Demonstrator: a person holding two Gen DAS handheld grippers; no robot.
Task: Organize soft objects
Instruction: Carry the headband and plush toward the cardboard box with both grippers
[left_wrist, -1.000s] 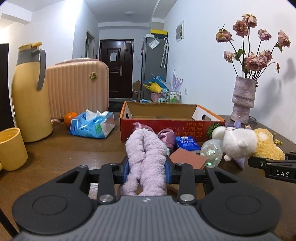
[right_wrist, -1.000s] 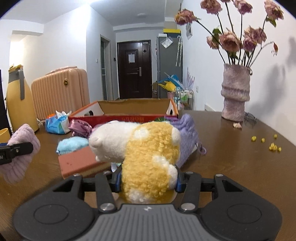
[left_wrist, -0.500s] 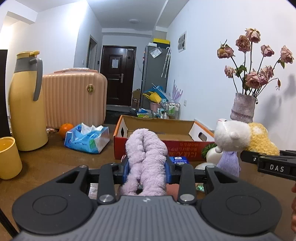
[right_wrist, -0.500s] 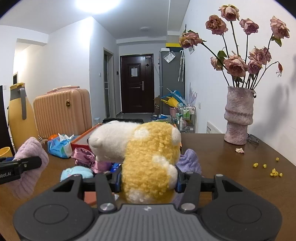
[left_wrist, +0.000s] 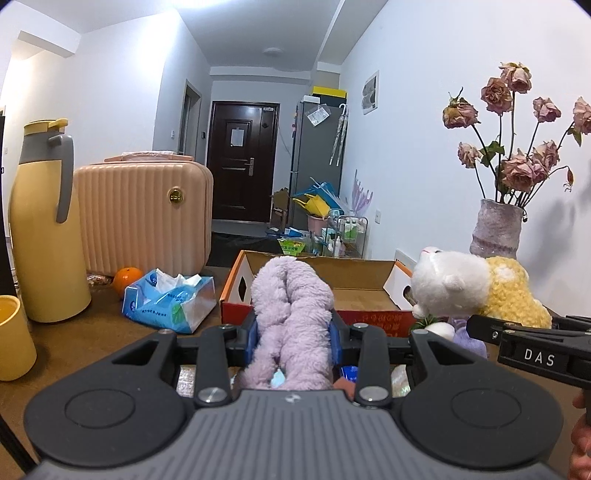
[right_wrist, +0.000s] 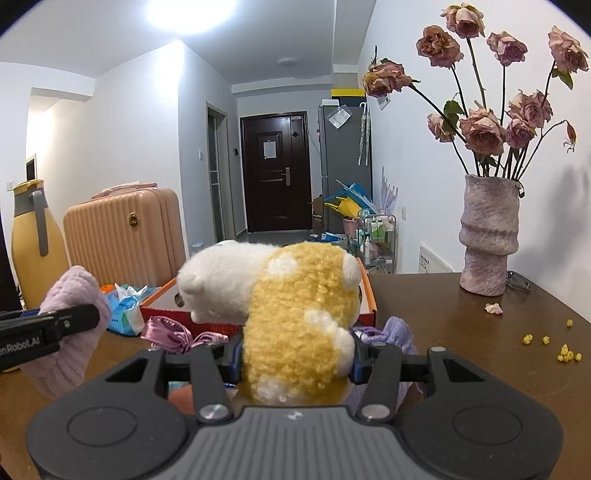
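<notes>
My left gripper (left_wrist: 293, 332) squeezes the lilac plush (left_wrist: 291, 317) at lower centre; my right gripper (right_wrist: 295, 356) clamps the yellow-white plush (right_wrist: 295, 317). Only the right view shows yellow crumbs (right_wrist: 565, 354) on the tabletop (right_wrist: 461, 332).

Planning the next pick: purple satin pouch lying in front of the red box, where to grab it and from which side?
Take the purple satin pouch at its bunched, gathered middle, coming from above with the jaws across its width. It lies low and crumpled on the table close against the red box, so a side approach looks blocked.
</notes>
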